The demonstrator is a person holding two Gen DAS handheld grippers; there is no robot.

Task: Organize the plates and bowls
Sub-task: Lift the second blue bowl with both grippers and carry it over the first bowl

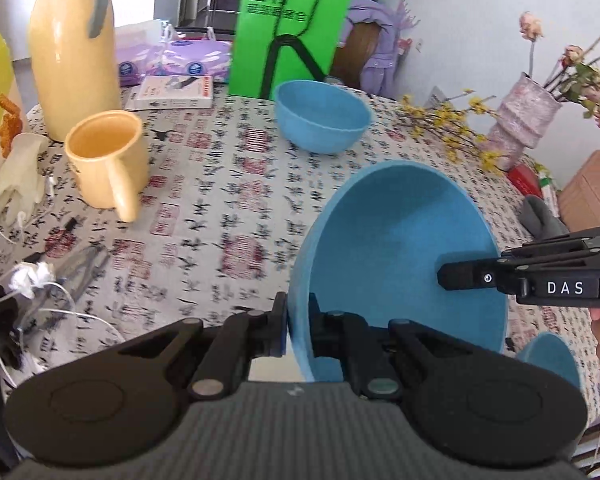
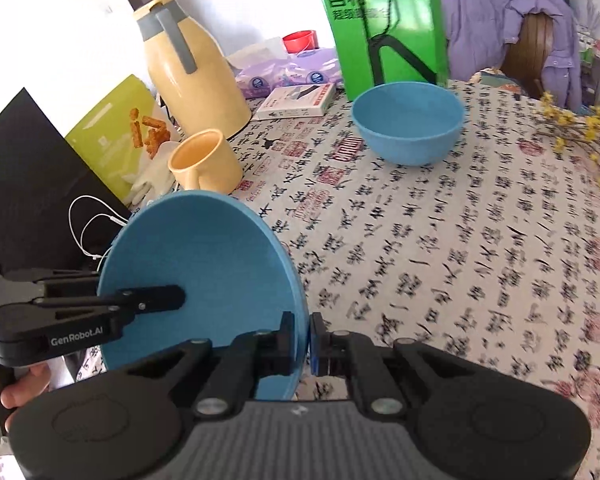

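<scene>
Above the near table, the left gripper (image 1: pixel 298 334) and right gripper (image 2: pixel 305 340) each pinch the tilted blue bowl's (image 1: pixel 400 256) rim; only the left view shows another blue dish (image 1: pixel 552 356) beneath

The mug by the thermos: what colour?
Pale yellow mug, clearest in the left wrist view.

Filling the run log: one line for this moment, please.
left hand-held gripper: shut on held bowl rim | right hand-held gripper: same | second bowl: on table
</scene>
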